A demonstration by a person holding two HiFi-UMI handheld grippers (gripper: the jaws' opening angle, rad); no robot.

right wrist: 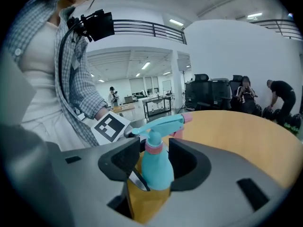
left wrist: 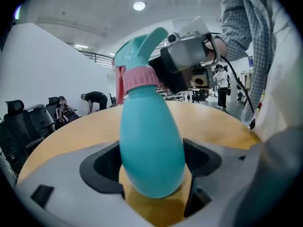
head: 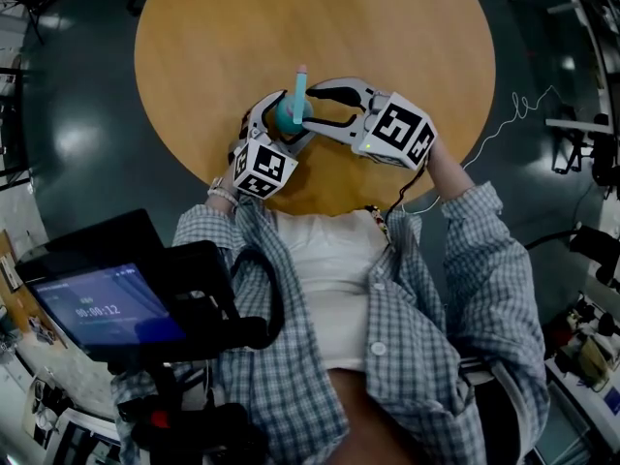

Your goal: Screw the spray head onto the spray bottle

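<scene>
A: Spray bottle (left wrist: 150,145) first. How is it held?

B: The left gripper (left wrist: 151,171) has its jaws wide around the bottle's round belly, and both pads seem to press on it. The right gripper (right wrist: 150,161) has its jaws apart on either side of the pink collar (right wrist: 153,146), with a gap on each side, so it grips nothing.

A: And the spray head (right wrist: 161,123)?

B: It sits on top of the bottle with the collar down at the neck. I cannot tell how far it is threaded.

A: What could go wrong?

B: The belly is smooth and curved. If the right jaws close and twist the collar, I think the bottle may turn inside the left grip and the thread would not tighten. If the jaws close too high, they could catch the trigger instead of the collar and lever the head crooked. A collar that starts crooked would jam or leak.

A: Anything further out?

B: The bottle is over the round table (head: 387,56), on the side nearest the person. If it slips there, it could roll off into the person's lap.
</scene>
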